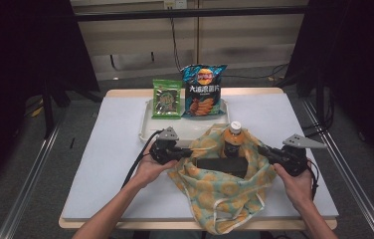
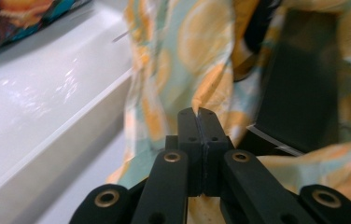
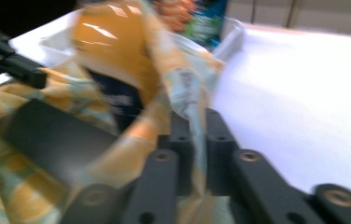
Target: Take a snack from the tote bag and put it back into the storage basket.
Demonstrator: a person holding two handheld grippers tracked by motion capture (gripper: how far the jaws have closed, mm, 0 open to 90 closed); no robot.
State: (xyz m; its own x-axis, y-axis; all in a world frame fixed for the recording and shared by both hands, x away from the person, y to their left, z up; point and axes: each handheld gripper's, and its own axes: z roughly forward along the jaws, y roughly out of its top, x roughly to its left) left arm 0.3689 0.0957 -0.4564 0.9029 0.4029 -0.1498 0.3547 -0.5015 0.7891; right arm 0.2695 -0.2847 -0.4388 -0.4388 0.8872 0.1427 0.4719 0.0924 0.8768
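Here, the left gripper [image 1: 187,153] sits at the left rim of the bag [image 1: 225,199], jaws pressed together on a fold of the cloth; the left gripper view shows the fabric [image 2: 197,100] running into the seam between the closed jaws. The bag is a soft printed cloth sack lying at the near middle of the table [image 1: 110,164], just in front of the white tray [image 1: 147,127] that carries a green packet [image 1: 167,98] and a blue chip bag [image 1: 203,89]. Its mouth is held open between the two hands, facing up and toward the person, and its long axis runs from the stretched mouth down to the near table edge, where the bottom hangs over. Inside stand a bottle [image 1: 233,139] with a white cap, upright, and a dark flat box [image 1: 222,164] lying across the mouth.

The right gripper [image 1: 268,152] pinches the right rim in the same way (in the right gripper view, cloth [image 3: 193,126] is caught between its shut jaws).

I judge the cloth limp and light, so it will sag wherever it is not held; the rim or hem is the place to grip. The bottle is the heavy item and could tip if the mouth slackens or one side lifts first.
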